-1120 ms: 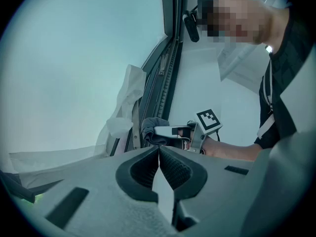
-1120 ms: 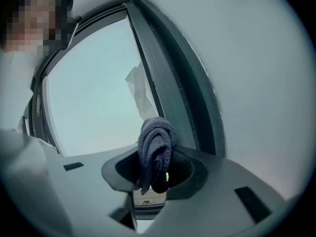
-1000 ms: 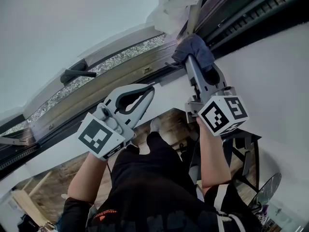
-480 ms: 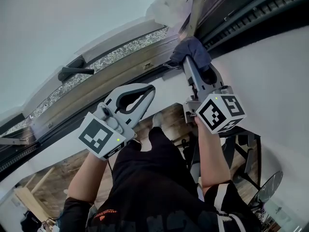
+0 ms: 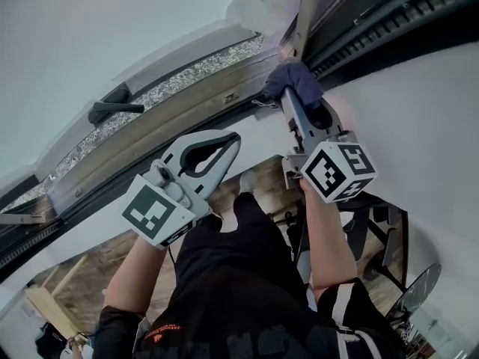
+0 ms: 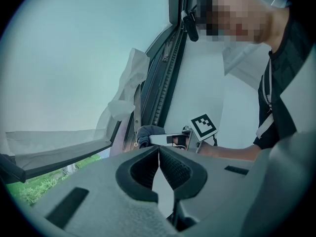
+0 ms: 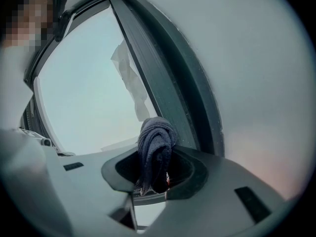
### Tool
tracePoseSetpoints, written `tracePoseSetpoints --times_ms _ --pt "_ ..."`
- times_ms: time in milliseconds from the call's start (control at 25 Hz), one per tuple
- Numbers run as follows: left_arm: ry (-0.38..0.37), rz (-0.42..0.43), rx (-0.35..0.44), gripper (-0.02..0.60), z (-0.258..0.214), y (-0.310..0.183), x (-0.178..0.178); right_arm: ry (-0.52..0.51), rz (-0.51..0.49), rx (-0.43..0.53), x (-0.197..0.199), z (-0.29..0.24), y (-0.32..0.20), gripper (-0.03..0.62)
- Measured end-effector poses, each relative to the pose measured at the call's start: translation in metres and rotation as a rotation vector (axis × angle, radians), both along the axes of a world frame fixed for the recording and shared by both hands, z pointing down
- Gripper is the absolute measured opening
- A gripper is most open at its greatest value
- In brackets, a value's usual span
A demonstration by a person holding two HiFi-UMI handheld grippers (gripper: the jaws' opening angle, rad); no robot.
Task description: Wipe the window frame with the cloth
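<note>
at the pale window the right tool (image 5: 290, 99), clamped on the cloth (image 5: 294, 79), has crept slightly along the window frame (image 5: 172, 118), so wiping is under way; left tool (image 5: 234, 137) closed, empty.

Crowded corner, open run
Plastic sheet (image 5: 263, 4) and cloth (image 5: 299, 81) crowd the window frame's (image 5: 166, 122) corner; a handle (image 5: 112, 111) juts near its left end; between them it lies bare.

No words or numbers can be read from here. The cubes on the left gripper (image 5: 235, 137) and right gripper (image 5: 290, 100) bear only square markers; the orange print (image 5: 162, 331) on the black shirt (image 5: 224, 290) is too small.
</note>
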State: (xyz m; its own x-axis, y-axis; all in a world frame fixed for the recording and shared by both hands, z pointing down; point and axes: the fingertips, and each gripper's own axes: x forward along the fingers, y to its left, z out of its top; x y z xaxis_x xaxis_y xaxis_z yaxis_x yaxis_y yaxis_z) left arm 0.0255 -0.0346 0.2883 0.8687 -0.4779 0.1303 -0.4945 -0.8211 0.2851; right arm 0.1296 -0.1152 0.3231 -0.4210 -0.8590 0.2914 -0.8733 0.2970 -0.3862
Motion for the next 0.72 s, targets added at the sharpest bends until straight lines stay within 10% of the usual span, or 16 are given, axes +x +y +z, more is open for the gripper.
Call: tracePoseSetpoints --times_ms 720 --pt "-0.043 0.008 -0.046 0.021 0.028 -0.004 0.007 -0.04 -0.003 -0.112 0.003 0.058 -0.002 0.112"
